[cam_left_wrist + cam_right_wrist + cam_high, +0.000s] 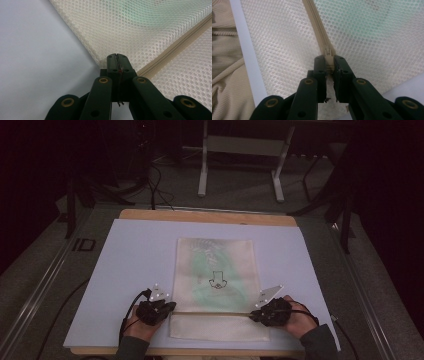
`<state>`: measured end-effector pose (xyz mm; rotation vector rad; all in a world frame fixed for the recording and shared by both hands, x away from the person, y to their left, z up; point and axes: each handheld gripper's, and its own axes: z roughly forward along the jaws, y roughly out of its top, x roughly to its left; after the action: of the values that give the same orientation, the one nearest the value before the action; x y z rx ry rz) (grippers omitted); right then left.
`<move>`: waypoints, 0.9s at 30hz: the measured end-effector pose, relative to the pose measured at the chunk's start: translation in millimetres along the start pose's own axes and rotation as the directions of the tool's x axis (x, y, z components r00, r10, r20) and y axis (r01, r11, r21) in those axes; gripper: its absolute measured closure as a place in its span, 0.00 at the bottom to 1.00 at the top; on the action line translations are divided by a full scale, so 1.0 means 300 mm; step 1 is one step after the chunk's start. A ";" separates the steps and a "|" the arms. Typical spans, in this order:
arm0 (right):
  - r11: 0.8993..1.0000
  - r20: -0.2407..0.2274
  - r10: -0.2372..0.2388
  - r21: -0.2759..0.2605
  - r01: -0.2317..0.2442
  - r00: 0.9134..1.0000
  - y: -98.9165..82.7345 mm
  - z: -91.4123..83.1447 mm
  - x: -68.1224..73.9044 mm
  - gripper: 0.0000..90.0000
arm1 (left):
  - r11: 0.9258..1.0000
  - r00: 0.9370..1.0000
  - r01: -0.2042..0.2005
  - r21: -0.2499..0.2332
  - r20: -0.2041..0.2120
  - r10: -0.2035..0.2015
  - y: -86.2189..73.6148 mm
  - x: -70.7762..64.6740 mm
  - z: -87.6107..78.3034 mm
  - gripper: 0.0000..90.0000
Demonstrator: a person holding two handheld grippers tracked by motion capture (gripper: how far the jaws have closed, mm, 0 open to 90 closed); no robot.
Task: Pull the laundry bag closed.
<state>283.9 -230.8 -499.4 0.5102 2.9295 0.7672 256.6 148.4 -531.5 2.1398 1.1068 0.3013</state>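
A cream mesh bag point(215, 270) lies flat on the pale mat point(135, 255), with something green and a black print showing through it. A beige zipper point(210, 313) runs across its near part. My left gripper point(170, 306) is at the zipper's left end, jaws shut on the bag's edge point(105, 60) where the zipper tape point(172, 50) ends. My right gripper point(252, 315) is at the zipper's right end, shut on the zipper pull point(328, 53), which sits between its fingertips point(319, 65).
The mat covers a wooden table point(200, 215). Beige ribbed cloth point(224, 62) shows past the mat's near edge in the right gripper view. Beyond the table stand white desk legs point(202, 170) and cables point(157, 185) on a grey floor.
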 end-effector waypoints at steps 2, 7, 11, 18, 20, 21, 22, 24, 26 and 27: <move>1.000 -0.001 0.004 -0.006 -0.004 1.000 -0.003 -0.003 0.000 0.91 | 1.000 1.000 0.000 0.000 0.001 0.000 0.000 0.000 0.000 0.99; 1.000 0.001 0.011 -0.007 -0.011 1.000 -0.010 -0.010 -0.002 0.91 | 1.000 1.000 -0.001 0.000 0.000 0.001 0.000 -0.001 0.000 0.99; 1.000 -0.002 0.013 -0.012 -0.013 1.000 -0.013 -0.014 -0.002 0.91 | 1.000 1.000 -0.001 0.000 0.000 0.001 0.000 -0.001 0.000 0.99; 0.999 0.019 0.018 0.031 -0.019 1.000 -0.025 -0.024 -0.005 0.91 | 1.000 1.000 0.000 0.000 0.000 0.000 0.000 0.000 0.000 0.99; 0.999 0.014 0.031 0.011 -0.031 0.999 -0.044 -0.033 -0.013 0.91 | 1.000 1.000 0.000 0.000 0.000 0.000 0.000 0.000 0.000 0.99; 0.999 0.015 0.035 0.012 -0.035 0.999 -0.051 -0.036 -0.015 0.91 | 1.000 1.000 0.000 0.000 0.000 0.000 0.000 0.000 0.000 0.99; 0.999 0.017 0.040 0.011 -0.040 0.999 -0.056 -0.038 -0.016 0.91 | 1.000 1.000 0.000 0.000 0.000 0.000 0.000 0.000 0.000 0.99; 0.999 0.017 0.041 0.006 -0.041 0.999 -0.062 -0.042 -0.018 0.91 | 1.000 1.000 0.000 0.000 -0.001 0.000 0.000 -0.001 0.000 0.99; 0.999 0.018 0.046 0.007 -0.046 0.999 -0.065 -0.046 -0.020 0.91 | 1.000 1.000 0.000 -0.001 -0.001 0.000 0.000 0.000 0.000 0.99; 0.999 0.020 0.048 0.004 -0.048 0.999 -0.069 -0.048 -0.022 0.91 | 1.000 1.000 0.000 -0.001 0.000 0.000 0.000 0.000 0.000 0.99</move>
<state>281.7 -256.5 -497.1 0.5876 2.9108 0.7569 256.5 148.3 -531.5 2.1393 1.1062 0.3018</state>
